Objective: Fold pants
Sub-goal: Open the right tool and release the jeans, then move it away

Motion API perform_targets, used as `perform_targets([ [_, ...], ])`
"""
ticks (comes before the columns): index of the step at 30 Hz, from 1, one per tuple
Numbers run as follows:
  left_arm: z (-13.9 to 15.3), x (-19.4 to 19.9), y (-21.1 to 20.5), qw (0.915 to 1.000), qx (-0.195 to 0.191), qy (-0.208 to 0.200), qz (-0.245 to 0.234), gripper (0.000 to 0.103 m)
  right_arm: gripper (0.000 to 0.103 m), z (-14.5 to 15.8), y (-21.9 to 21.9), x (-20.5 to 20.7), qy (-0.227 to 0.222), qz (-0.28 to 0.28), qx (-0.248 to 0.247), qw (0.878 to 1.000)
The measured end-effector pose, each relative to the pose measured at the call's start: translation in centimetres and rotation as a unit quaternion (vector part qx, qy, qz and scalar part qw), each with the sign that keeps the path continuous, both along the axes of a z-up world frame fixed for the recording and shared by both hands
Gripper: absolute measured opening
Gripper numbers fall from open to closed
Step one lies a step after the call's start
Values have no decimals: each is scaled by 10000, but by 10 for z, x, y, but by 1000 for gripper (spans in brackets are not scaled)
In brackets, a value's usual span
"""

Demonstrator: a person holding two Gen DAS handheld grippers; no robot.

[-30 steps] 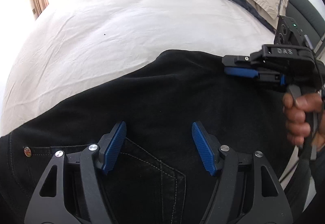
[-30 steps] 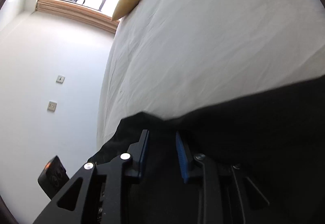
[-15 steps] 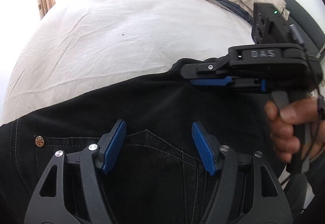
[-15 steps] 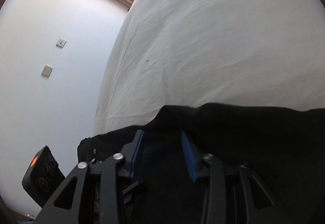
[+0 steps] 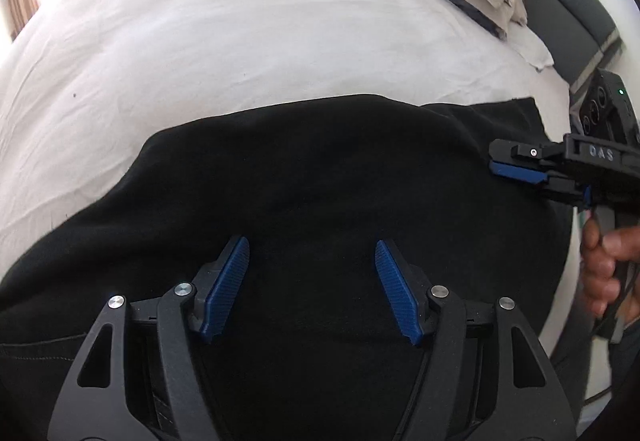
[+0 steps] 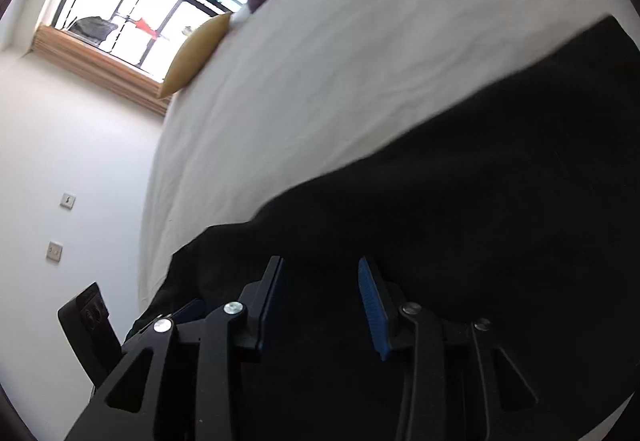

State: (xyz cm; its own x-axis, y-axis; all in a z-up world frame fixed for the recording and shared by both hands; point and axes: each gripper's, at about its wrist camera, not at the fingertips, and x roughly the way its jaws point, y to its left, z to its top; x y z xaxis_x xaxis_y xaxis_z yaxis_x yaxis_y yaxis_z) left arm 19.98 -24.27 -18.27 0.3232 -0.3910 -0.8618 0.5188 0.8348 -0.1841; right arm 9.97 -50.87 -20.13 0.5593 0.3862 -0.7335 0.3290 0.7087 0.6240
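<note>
Pocket stitching now covered: folded layer laid over the black pants (image 5: 320,177), centre of white bed (image 5: 240,41). Right gripper (image 5: 516,171) at 3 o'clock, released; left gripper (image 5: 312,273) spread, empty. Fold placed; next, likely smoothing or a second fold.

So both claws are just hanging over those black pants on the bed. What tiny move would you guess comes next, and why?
Probably lowering the left gripper to flatten the black pants. Its jaws stand open above the cloth, holding nothing, and the folded top layer bulges rather than lying flat on the white bedsheet. The right gripper is open too, over the same fabric.
</note>
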Motion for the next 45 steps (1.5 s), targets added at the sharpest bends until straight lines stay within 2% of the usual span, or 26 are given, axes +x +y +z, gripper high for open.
perform_targets([
  [1,1,-5,2,10000,90,-17,-35,62,6,-4,-16,-7,4,-180,104,9998],
  [2,3,-7,8,9999,138,27,15,58,3,-2,-34,-17,18,-394,-89,9992],
  [3,3,-10,21,9997,159,78,152,48,4,2,-49,-26,4,-632,-421,9971],
  [5,2,-17,52,9986,50,195,491,42,4,8,-84,-45,221,-1209,-1034,9870],
  [6,2,-23,69,9976,68,205,651,36,5,9,-100,-56,327,-1461,-1113,9824],
  [7,5,-27,81,9967,150,162,778,33,7,12,-113,-67,357,-1645,-1096,9796],
  [8,11,-33,89,9957,194,86,905,33,17,18,-121,-76,350,-1744,-1091,9780],
  [9,19,-37,92,9945,156,20,1032,33,29,25,-121,-83,263,-1747,-1075,9784],
  [10,28,-37,90,9944,-24,-28,1059,33,30,33,-116,-86,89,-1640,-984,9815],
  [13,44,-42,54,9963,-384,-207,736,35,35,45,-79,-82,-545,-719,-329,9954],
  [15,36,-41,22,9988,-260,-165,376,37,48,39,-57,-77,-680,-174,-71,9975],
  [17,14,-39,7,9996,38,81,264,37,48,19,-50,-75,-394,-170,-47,9991],
  [18,1,-34,6,9990,124,217,366,37,32,5,-59,-78,-203,-362,89,9991],
  [20,-3,-38,26,9984,-74,197,526,37,7,-12,-89,-94,-73,-870,513,9949],
  [22,-5,-43,50,9972,-86,206,716,36,7,-4,-121,-114,8,-1369,24,9906],
  [24,-5,-50,74,9958,-411,299,755,34,10,9,-156,-138,190,-2034,-473,9778],
  [25,-2,-54,83,9953,-282,217,905,35,15,15,-170,-150,120,-2292,-383,9725],
  [26,1,-57,87,9936,-15,81,1123,34,38,25,-179,-159,149,-2541,-465,9660],
  [27,7,-60,91,9920,7,3,1266,34,49,39,-182,-169,67,-2665,-650,9616],
  [29,18,-67,97,9900,-299,-105,1374,35,51,58,-176,-176,-256,-2513,-761,9646],
  [31,25,-68,89,9904,-303,-290,1320,35,51,57,-169,-180,-333,-2361,-573,9695],
  [33,27,-68,75,9918,-329,-303,1199,35,51,38,-168,-181,-244,-2383,-134,9708],
  [37,27,-59,37,9947,-373,-310,909,35,51,3,-157,-175,-32,-2630,550,9632],
  [42,23,-45,-4,9967,-374,-117,712,35,47,-13,-163,-177,-65,-2975,906,9504],
  [45,7,-41,-12,9970,-387,51,674,35,48,-16,-170,-173,-121,-3041,1013,9472],
])
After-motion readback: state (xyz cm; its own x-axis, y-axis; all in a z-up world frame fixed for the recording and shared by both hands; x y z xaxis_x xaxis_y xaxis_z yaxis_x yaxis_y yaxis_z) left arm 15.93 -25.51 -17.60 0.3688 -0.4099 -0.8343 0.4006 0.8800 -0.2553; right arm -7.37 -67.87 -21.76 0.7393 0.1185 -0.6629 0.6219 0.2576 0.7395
